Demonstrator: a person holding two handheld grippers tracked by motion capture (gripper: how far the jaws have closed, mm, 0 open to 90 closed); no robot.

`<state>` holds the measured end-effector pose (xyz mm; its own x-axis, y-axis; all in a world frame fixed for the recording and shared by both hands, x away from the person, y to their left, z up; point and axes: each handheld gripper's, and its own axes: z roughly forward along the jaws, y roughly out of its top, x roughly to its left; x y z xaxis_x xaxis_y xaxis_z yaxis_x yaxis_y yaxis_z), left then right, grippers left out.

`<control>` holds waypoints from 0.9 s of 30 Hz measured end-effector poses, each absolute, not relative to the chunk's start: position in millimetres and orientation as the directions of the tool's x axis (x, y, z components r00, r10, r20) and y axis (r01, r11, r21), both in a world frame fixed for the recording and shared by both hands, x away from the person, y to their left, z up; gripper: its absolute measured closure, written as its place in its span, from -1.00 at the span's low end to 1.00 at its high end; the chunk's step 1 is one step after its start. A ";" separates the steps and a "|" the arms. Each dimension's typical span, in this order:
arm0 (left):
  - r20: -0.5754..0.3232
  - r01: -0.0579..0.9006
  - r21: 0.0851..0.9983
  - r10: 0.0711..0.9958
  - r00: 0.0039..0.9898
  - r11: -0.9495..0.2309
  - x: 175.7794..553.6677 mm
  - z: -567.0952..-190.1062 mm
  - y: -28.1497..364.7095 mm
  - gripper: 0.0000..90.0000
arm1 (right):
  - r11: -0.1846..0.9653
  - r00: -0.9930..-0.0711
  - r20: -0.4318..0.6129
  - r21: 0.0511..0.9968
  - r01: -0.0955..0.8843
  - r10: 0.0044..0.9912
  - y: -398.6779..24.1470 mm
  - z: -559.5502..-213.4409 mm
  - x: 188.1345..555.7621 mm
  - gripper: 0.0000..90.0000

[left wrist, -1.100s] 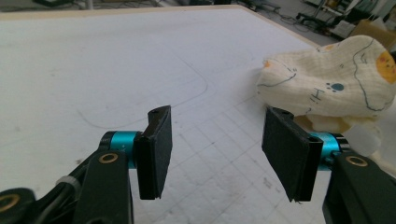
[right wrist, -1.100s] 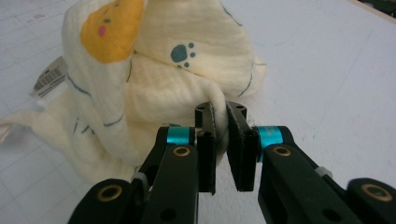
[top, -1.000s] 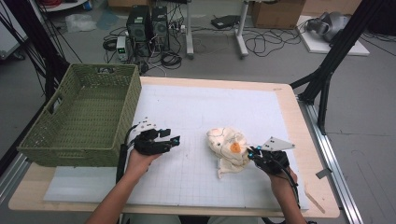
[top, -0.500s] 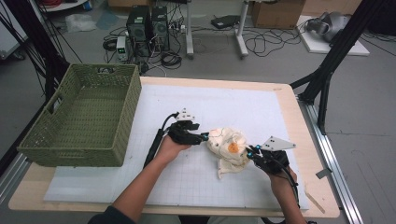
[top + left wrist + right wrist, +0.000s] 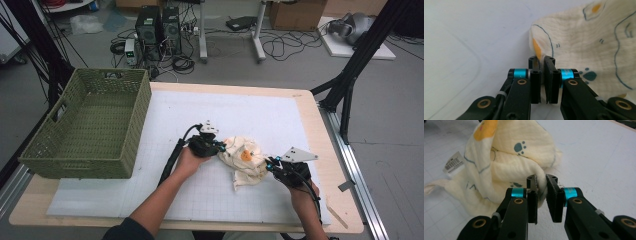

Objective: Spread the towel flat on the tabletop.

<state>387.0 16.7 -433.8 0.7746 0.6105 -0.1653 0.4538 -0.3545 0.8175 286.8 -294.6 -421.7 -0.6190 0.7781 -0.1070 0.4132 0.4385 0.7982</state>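
A crumpled cream cloth (image 5: 245, 159) with orange patches and blue paw prints lies on the white mat, right of centre. My left gripper (image 5: 220, 148) is at the cloth's left edge; its jaws have just been closing and now pinch a fold of the cloth (image 5: 584, 40) between the fingertips (image 5: 542, 61). My right gripper (image 5: 269, 165) holds the cloth's right side. In the right gripper view a fold of cloth (image 5: 509, 167) is clamped between its jaws (image 5: 541, 180), and a white barcode label (image 5: 453, 163) hangs at the cloth's left.
A green woven basket (image 5: 85, 127) stands empty at the table's left. The white gridded mat (image 5: 210, 112) covers most of the wooden table (image 5: 327, 150). Computers and cables lie on the floor beyond the far edge.
My left hand has travelled right from the mat's middle to the cloth's left edge, and its jaws have shut on a fold. The right hand has stayed put, still gripping the cloth.
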 end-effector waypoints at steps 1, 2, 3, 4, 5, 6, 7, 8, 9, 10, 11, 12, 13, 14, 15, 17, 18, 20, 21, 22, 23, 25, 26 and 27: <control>-0.175 0.462 0.824 0.629 0.758 -0.328 387.1 -432.0 26.2 0.87 | 0.438 -0.616 -0.107 0.797 0.416 0.781 -295.6 -421.9 286.8 0.79; -0.181 0.466 0.832 0.646 0.741 -0.301 386.9 -430.5 36.0 0.87 | 0.434 -0.611 -0.103 0.796 0.422 0.785 -296.3 -422.2 286.6 0.80; -0.178 0.469 0.835 0.665 0.725 -0.287 386.6 -428.7 46.0 0.87 | 0.436 -0.607 -0.108 0.794 0.423 0.787 -296.9 -422.5 286.6 0.82; -0.182 0.471 0.842 0.684 0.707 -0.264 385.9 -427.2 55.7 0.87 | 0.435 -0.602 -0.110 0.794 0.425 0.791 -297.8 -422.4 286.5 0.83; -0.192 0.474 0.848 0.697 0.691 -0.236 385.0 -425.9 65.7 0.87 | 0.433 -0.599 -0.110 0.794 0.427 0.793 -299.1 -422.2 286.7 0.84; -0.194 0.474 0.853 0.710 0.677 -0.220 383.9 -424.4 75.5 0.87 | 0.429 -0.593 -0.110 0.795 0.430 0.798 -299.9 -421.9 286.5 0.87; -0.197 0.477 0.854 0.719 0.666 -0.209 382.4 -422.8 84.0 0.87 | 0.427 -0.592 -0.109 0.796 0.430 0.799 -300.9 -421.7 286.4 0.90; -0.205 0.481 0.853 0.719 0.664 -0.201 380.9 -421.1 90.5 0.87 | 0.422 -0.589 -0.104 0.797 0.433 0.802 -301.6 -421.5 286.2 0.90; -0.194 0.471 0.858 0.721 0.665 -0.204 378.6 -419.1 95.7 0.87 | 0.414 -0.587 -0.098 0.801 0.433 0.804 -302.3 -421.5 286.5 0.90; -0.182 0.454 0.868 0.723 0.666 -0.200 375.6 -417.4 99.8 0.87 | 0.393 -0.587 -0.076 0.811 0.433 0.806 -302.2 -420.9 287.4 0.82; -0.175 0.444 0.873 0.723 0.668 -0.199 373.0 -415.8 103.1 0.87 | 0.393 -0.587 -0.076 0.811 0.433 0.806 -302.2 -420.9 287.4 0.82; -0.170 0.437 0.877 0.722 0.671 -0.199 371.1 -415.1 105.5 0.87 | 0.384 -0.587 -0.070 0.817 0.431 0.806 -300.5 -420.3 288.5 0.75; -0.166 0.433 0.879 0.724 0.670 -0.200 369.7 -414.8 106.6 0.87 | 0.379 -0.590 -0.067 0.823 0.424 0.805 -298.2 -419.5 290.4 0.66; -0.160 0.429 0.880 0.725 0.670 -0.203 368.3 -414.7 108.5 0.87 | 0.372 -0.590 -0.060 0.827 0.423 0.805 -295.9 -418.7 291.9 0.60; -0.161 0.428 0.881 0.725 0.670 -0.200 367.7 -415.1 109.3 0.87 | 0.361 -0.591 -0.054 0.834 0.416 0.805 -291.9 -417.0 295.4 0.53; -0.163 0.429 0.881 0.722 0.672 -0.200 366.7 -415.5 109.9 0.86 | 0.330 -0.589 -0.032 0.852 0.407 0.808 -283.4 -413.2 302.9 0.37; -0.160 0.426 0.881 0.719 0.676 -0.204 366.2 -415.6 109.8 0.86 | 0.326 -0.591 -0.034 0.859 0.395 0.806 -278.6 -411.1 307.6 0.34; -0.154 0.422 0.882 0.717 0.680 -0.210 365.4 -415.5 109.5 0.86 | 0.327 -0.600 -0.031 0.861 0.391 0.799 -267.1 -407.2 317.3 0.26; -0.154 0.421 0.882 0.717 0.680 -0.211 365.3 -415.5 109.5 0.86 | 0.327 -0.610 -0.025 0.861 0.389 0.792 -255.7 -405.0 327.7 0.18; -0.156 0.422 0.882 0.716 0.680 -0.209 365.0 -415.6 109.4 0.86 | 0.327 -0.610 -0.025 0.861 0.389 0.792 -255.7 -405.0 327.7 0.18; -0.159 0.423 0.882 0.716 0.679 -0.206 364.9 -415.8 109.5 0.86 | 0.324 -0.612 -0.018 0.860 0.393 0.790 -250.2 -404.8 332.7 0.15; -0.157 0.421 0.883 0.717 0.679 -0.206 364.8 -416.4 109.9 0.86 | 0.336 -0.615 -0.015 0.848 0.411 0.789 -240.6 -407.4 343.2 0.12; -0.155 0.420 0.884 0.717 0.679 -0.206 364.5 -416.8 110.2 0.86 | 0.346 -0.611 -0.014 0.834 0.430 0.792 -236.7 -410.5 348.0 0.12; -0.157 0.420 0.884 0.717 0.679 -0.205 364.1 -417.4 110.3 0.86 | 0.350 -0.613 0.000 0.821 0.451 0.790 -233.4 -415.2 353.2 0.11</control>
